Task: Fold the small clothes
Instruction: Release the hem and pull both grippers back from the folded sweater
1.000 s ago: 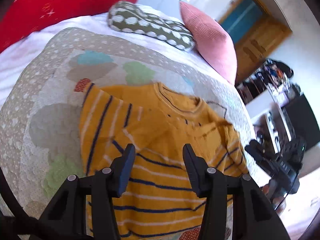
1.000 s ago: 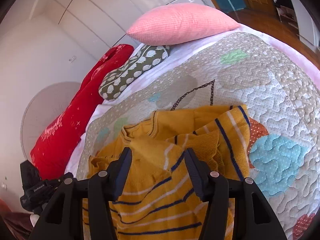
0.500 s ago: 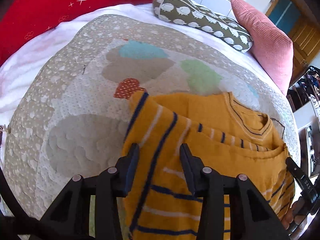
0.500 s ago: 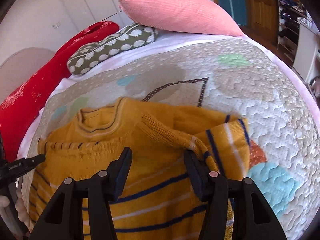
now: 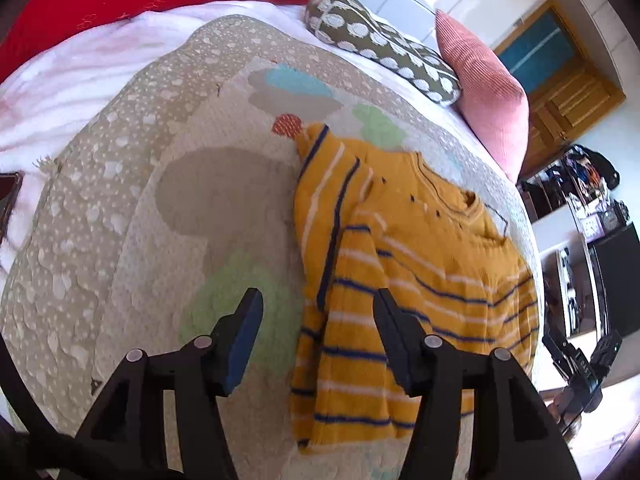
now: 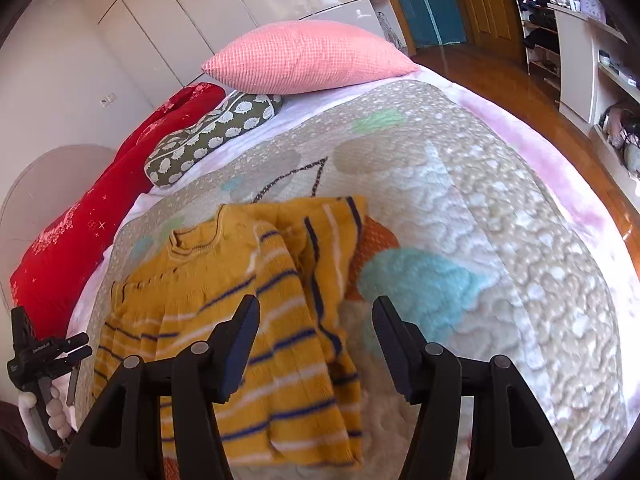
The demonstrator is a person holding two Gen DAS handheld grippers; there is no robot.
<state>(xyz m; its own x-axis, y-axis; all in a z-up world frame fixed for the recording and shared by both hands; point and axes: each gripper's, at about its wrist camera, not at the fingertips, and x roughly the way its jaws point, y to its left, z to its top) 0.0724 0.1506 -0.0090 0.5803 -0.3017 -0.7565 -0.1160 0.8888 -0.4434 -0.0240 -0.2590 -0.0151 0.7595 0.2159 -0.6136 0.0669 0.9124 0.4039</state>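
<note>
Bedroom light falls across a wide bed (image 6: 520, 152), which fills most of both wrist views, with pale wardrobe doors and a wooden door behind it. Over the bed lies a quilted patchwork cover (image 5: 120, 208) in beige, dotted with pastel cloud and tree shapes. Along the head of the bed sit a long red cushion (image 6: 80, 248), a pink pillow (image 6: 308, 60), and a smaller olive bolster with white spots (image 6: 212, 140).

Your task's thing, a small mustard-yellow sweater (image 5: 400, 272) with navy and white stripes, lies flat on the cover, its neckline toward the pillows. Both sleeves appear already folded in across the body, leaving a narrow oblong, though the edges look uneven.

Your left tool (image 5: 316, 336) hangs above the sweater's left edge, jaws spread and just widened, with nothing pinched; one finger is over bare quilt, the other over the knit. Your right tool (image 6: 314, 340) is likewise spread, having just opened a little further, and empty, hovering over the sweater's right edge. In the right view your left hand (image 6: 48, 408) shows at the far left, gripping its handle.

By my reading, the sleeve fold is done and you are between grips. The next move likely calls for lowering both tools to the hem corners nearest you, pinching through all layers, and carrying the hem up toward the neckline.
</note>
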